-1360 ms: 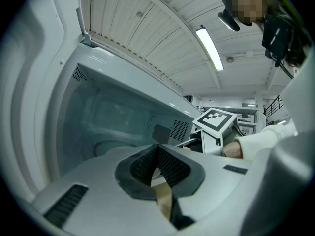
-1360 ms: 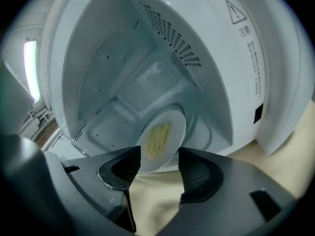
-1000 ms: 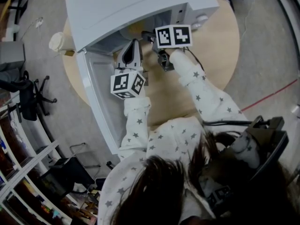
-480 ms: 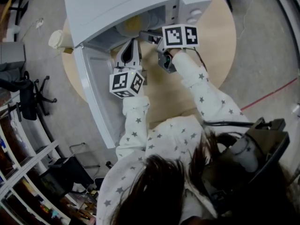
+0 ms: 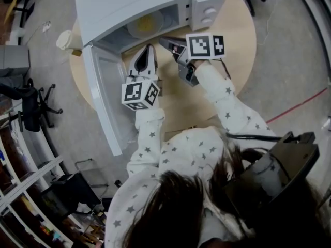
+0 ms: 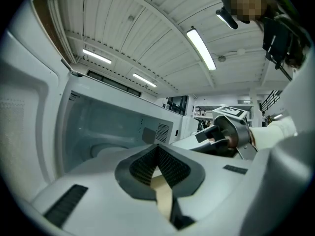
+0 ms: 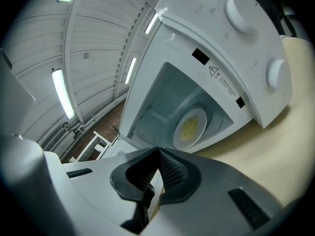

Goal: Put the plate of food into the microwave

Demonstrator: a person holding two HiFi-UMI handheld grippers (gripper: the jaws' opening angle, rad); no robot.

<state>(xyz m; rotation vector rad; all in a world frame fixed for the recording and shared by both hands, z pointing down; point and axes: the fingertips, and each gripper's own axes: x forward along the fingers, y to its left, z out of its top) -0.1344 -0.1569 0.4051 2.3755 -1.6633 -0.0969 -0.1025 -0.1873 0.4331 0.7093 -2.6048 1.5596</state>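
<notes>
The white plate of yellow food [image 5: 146,24] lies inside the white microwave [image 5: 134,1], on its floor; the right gripper view shows the plate [image 7: 189,128] deep in the cavity. My left gripper [image 5: 148,49] hovers just outside the opening, jaws shut and empty [image 6: 157,147]. My right gripper [image 5: 166,41] is a little to its right in front of the opening; its jaws are closing, pads meeting with nothing between them [image 7: 157,152]. Neither gripper touches the plate.
The microwave door [image 5: 103,92] hangs wide open toward the left and near side. Two knobs [image 7: 278,75] sit on the control panel at the right. A paper cup [image 5: 64,39] stands at the left edge of the round wooden table [image 5: 238,50].
Both grippers have drawn back from the microwave opening, the right one to the right. The plate now shows alone inside the cavity. The right jaws have closed.
</notes>
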